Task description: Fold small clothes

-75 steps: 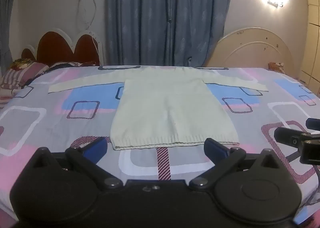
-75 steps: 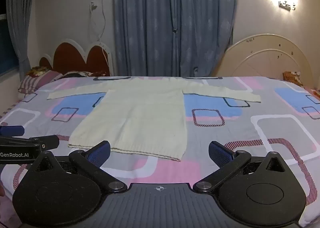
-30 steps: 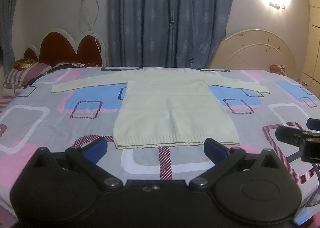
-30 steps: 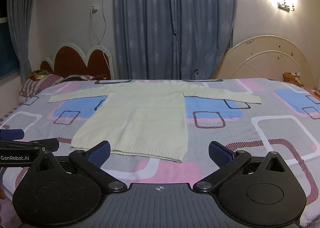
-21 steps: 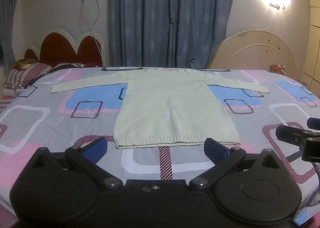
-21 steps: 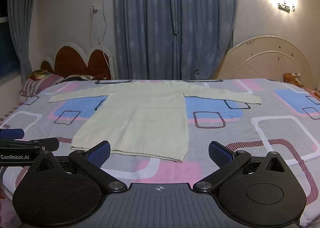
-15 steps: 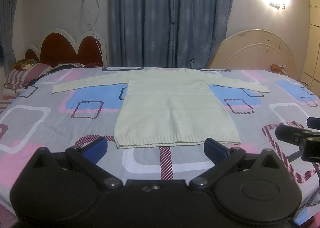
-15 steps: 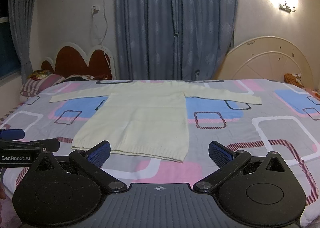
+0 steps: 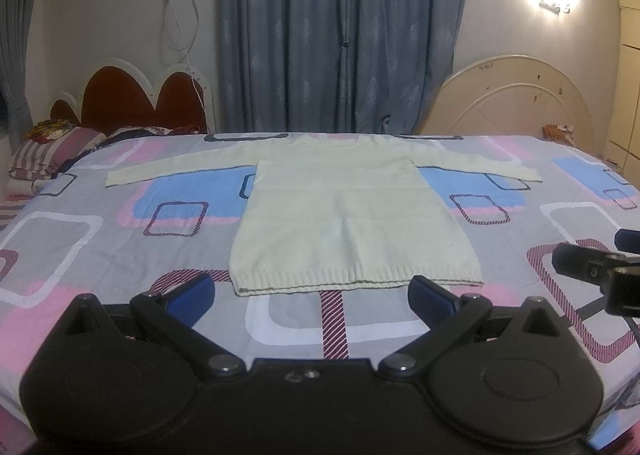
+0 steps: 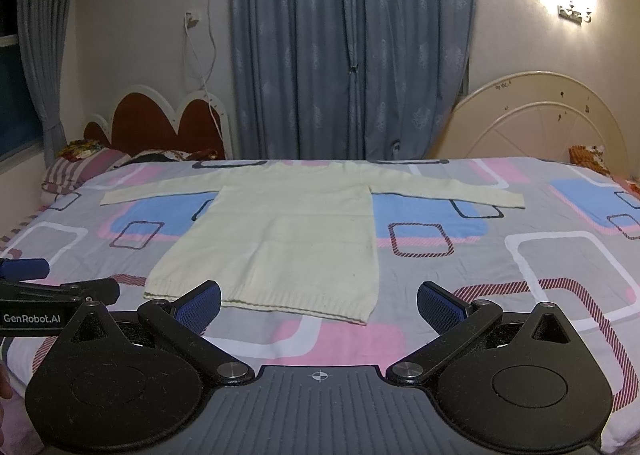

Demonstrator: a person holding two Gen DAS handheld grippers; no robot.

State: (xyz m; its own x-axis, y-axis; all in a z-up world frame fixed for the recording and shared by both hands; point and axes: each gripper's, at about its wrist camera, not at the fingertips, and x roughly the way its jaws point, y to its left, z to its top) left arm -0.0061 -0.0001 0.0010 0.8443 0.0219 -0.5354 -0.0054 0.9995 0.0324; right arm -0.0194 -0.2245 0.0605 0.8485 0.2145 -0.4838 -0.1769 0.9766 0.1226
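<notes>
While both tools hang level above the near edge of the bed (image 9: 80, 239), the cream sweater (image 9: 352, 223) lies flat in the middle of the patterned bedsheet (image 10: 560, 263), its ribbed hem toward the cameras and both sleeves stretched straight out to the sides. The left hand-held gripper (image 9: 312, 293) points forward along the bed, with its two blue-padded fingers (image 9: 192, 291) spread wide and nothing between them. Its fingertips sit just short of the hem, one near each lower corner of the garment, and do not appear to touch the knit. The right hand-held gripper (image 10: 320, 301) is held in the same forward, roughly horizontal pose, released and wide apart as well. It stands further toward the right side of the sweater, so its left pad (image 10: 200, 301) overlaps the hem in view while its right pad is over bare sheet, well clear of the cloth. Each tool shows at the edge of the other's view, side by side and apart. At the far side of the bed stand blue curtains (image 10: 352, 47), a red scalloped headboard (image 9: 132, 99), a cream arched headboard (image 10: 536, 119) and striped pillows (image 9: 48, 151); a wall lamp (image 9: 554, 5) glows at upper right.
</notes>
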